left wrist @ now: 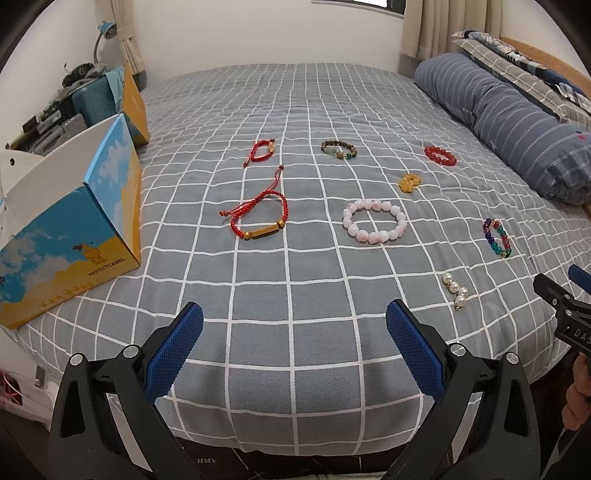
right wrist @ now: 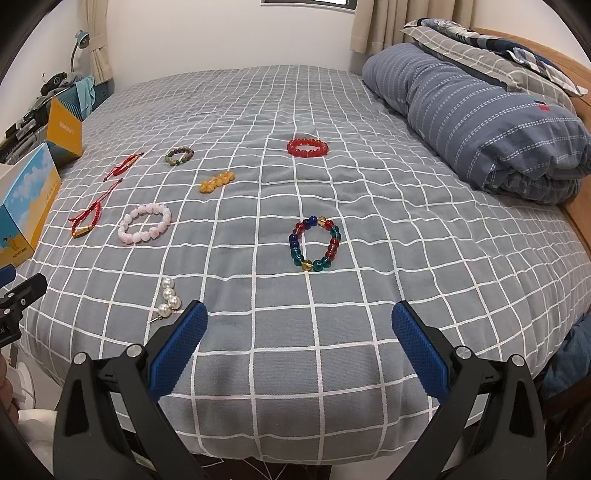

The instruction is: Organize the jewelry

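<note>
Several pieces of jewelry lie spread on the grey checked bed (left wrist: 295, 295). A large red cord bracelet (left wrist: 258, 218), a small red cord bracelet (left wrist: 260, 151), a brown bead bracelet (left wrist: 339, 149), a pink bead bracelet (left wrist: 375, 220), a yellow bead piece (left wrist: 410, 181), a red bead bracelet (left wrist: 439, 155), a multicolour bead bracelet (right wrist: 315, 243) and a pearl piece (right wrist: 169, 300) are there. My left gripper (left wrist: 294, 325) is open and empty above the near bed edge. My right gripper (right wrist: 299, 328) is open and empty, near the pearls.
An open blue and yellow cardboard box (left wrist: 70, 236) stands on the bed's left edge. A rolled blue striped duvet (right wrist: 480, 122) and pillows lie at the right by the wooden headboard. A cluttered desk with a lamp (left wrist: 103, 33) is at far left.
</note>
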